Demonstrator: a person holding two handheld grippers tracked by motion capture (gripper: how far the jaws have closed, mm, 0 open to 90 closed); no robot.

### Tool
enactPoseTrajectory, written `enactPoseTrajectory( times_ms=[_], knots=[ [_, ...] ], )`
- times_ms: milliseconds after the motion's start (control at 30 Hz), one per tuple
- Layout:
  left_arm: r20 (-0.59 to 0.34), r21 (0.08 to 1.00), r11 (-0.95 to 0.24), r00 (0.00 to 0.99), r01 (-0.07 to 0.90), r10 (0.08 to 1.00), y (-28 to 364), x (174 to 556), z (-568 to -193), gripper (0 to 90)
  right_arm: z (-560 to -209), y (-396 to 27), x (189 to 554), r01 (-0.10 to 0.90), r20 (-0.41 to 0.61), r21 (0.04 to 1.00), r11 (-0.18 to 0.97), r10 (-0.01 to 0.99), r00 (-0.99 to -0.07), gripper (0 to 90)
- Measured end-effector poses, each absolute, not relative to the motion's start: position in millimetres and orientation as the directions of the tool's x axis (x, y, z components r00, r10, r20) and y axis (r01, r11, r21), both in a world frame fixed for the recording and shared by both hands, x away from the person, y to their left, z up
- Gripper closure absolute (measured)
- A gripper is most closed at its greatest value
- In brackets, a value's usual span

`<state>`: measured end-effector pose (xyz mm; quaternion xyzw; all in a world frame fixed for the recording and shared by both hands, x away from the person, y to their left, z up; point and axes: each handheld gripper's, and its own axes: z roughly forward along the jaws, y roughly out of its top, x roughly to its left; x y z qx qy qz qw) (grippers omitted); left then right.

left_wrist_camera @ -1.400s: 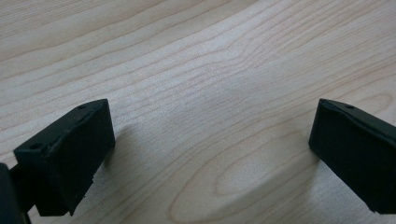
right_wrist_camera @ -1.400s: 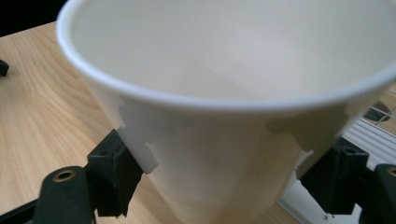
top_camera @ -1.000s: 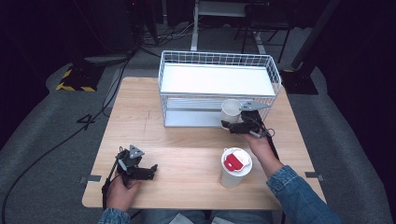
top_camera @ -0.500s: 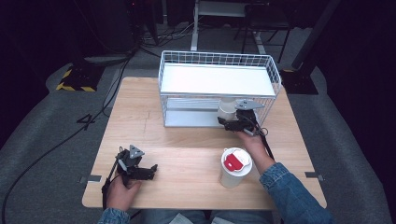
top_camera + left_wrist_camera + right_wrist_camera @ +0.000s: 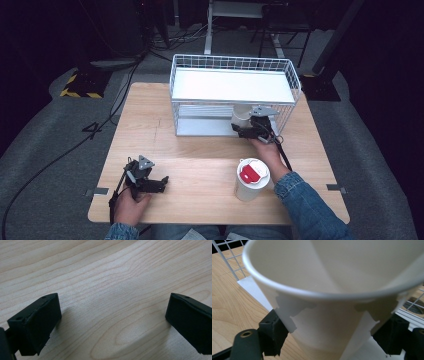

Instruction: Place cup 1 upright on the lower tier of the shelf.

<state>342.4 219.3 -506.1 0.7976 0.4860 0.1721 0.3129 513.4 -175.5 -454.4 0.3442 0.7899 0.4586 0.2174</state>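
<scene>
Scene: a person sits at a wooden table [image 5: 200, 155], holding tongs in each hand; a white wire rack [image 5: 235, 95] with two shelves stands at the far side.
Paper cup: a white, open, empty cup [image 5: 240, 117] is held upright at the rack's lower shelf, near the rack's front right corner, just at or inside the open front.
Right tongs: the right tongs [image 5: 245, 131] pinch the paper cup by its sides, one jaw on each flank, seen close in the right gripper view [image 5: 332, 322].
Left tongs: the left tongs [image 5: 159, 182] rest well in front of the rack, near the table's near left edge, jaws spread wide over bare wood [image 5: 112, 315], holding nothing.
Lidded cup: a second white cup with a red-marked lid [image 5: 252, 177] stands in front of the rack, just beside the right forearm.
Step in hand: probably placing the paper cup on the rack's lower shelf.
Next move: likely ease the cup deeper, set its base flat, then spread the jaws without tipping it.
</scene>
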Motion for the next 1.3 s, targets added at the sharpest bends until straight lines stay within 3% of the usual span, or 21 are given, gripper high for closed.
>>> enactPoseTrajectory(
  times_ms=[1300],
  knots=[
    [-0.03, 0.666, -0.332, 0.468, 0.668, 0.883, 219.3, 342.4, -506.0, 0.7, -478.7, -170.3, 543.2, 0.413, 0.02, 0.858, 0.305, 0.785, -0.62, 20.2]
  ],
)
